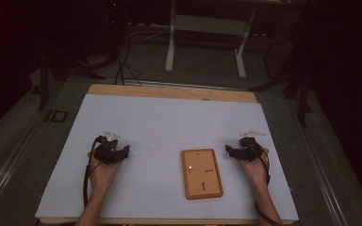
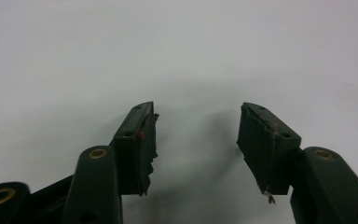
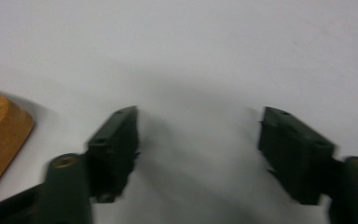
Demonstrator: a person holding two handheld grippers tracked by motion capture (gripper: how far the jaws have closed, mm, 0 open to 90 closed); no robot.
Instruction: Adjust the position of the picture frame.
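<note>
With both sets of jaws held apart and empty, the wooden board lying flat just left of the right gripper and well right of the left gripper is best approached low, 1 edge at a time.

**Dim room, cropped edges leave much unread**

The wooden board is cut off by the left edge of the right gripper view, with just one rounded corner in sight. In the high view, the small marks on the board's face are too tiny to read. Left of the board, the person's forearms run off the bottom edge, and the right gripper's cable leaves with them. The right gripper is smeared by blur in its own view, its jaw edges soft. Beyond the table, behind the board, the floor's dark shapes and cords cannot be made out.
</note>
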